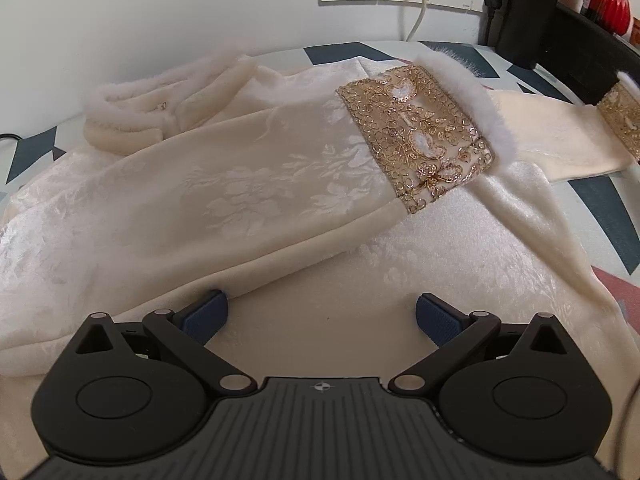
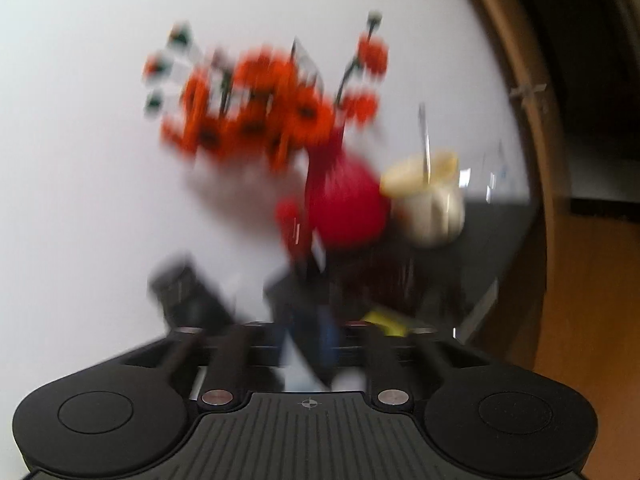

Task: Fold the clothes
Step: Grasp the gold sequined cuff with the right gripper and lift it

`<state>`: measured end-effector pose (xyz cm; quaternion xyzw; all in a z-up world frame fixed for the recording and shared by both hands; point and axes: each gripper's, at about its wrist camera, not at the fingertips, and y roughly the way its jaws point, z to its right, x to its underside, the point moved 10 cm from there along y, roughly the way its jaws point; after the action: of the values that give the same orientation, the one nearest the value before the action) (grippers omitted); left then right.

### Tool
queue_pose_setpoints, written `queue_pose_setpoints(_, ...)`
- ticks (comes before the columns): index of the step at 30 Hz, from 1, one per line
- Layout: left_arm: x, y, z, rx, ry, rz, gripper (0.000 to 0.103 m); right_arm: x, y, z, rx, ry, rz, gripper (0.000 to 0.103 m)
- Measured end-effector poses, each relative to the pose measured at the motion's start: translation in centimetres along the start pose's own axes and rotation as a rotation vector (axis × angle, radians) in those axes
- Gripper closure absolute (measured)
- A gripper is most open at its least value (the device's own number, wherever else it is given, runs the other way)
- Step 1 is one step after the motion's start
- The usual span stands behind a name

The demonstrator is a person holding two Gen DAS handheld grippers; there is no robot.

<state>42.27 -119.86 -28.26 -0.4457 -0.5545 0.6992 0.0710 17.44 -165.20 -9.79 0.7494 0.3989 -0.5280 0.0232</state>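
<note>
The cream garment (image 1: 248, 184) lies spread on the table (image 1: 600, 200), 1 sleeve (image 1: 416, 136) folded across its body. The left gripper (image 1: 320, 318) hovers wide open over the near hem, holding nothing. The right gripper (image 2: 308, 340) points at a red vase (image 2: 344, 204); blur hides its jaws. A careless swing there could topple the vase.

Cream brocade garment (image 1: 240, 200) flat on patterned table, 1 gold-cuffed, fur-trimmed sleeve (image 1: 416, 136) folded across it.
</note>
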Motion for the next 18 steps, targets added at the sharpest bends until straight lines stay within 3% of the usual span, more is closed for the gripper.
queue_pose_setpoints(1,0.0,0.0,0.0,0.000,0.004,-0.002,0.000,2.0,-0.1,0.3,0.005,-0.001,-0.027,0.062)
queue_pose_setpoints(5,0.0,0.0,0.1,0.001,0.014,-0.007,0.000,9.3,1.0,2.9,0.095,-0.010,-0.117,0.057)
queue_pose_setpoints(7,0.0,0.0,0.1,0.001,0.015,-0.009,0.000,11.4,2.3,4.2,0.151,-0.055,-0.120,0.053)
queue_pose_setpoints(9,0.1,0.0,0.1,0.000,0.014,-0.009,0.000,12.5,3.9,5.1,0.196,-0.107,-0.127,0.040)
queue_pose_setpoints(13,0.0,0.0,0.1,-0.004,0.011,-0.007,0.000,13.4,7.0,6.0,0.189,-0.063,-0.192,0.040)
queue_pose_setpoints(15,0.0,0.1,0.1,-0.004,0.010,-0.010,0.000,13.8,8.4,6.3,0.177,-0.026,-0.225,0.054)
queue_pose_setpoints(16,0.0,0.1,0.1,-0.005,0.010,-0.012,0.000,14.0,9.1,6.4,0.171,-0.008,-0.242,0.078)
queue_pose_setpoints(17,0.0,0.1,0.1,-0.006,0.009,-0.016,0.000,14.1,9.8,6.6,0.165,0.010,-0.258,0.092)
queue_pose_setpoints(18,-0.1,0.2,0.1,-0.009,0.006,-0.021,0.000,13.6,9.7,6.5,0.170,0.026,-0.262,0.093)
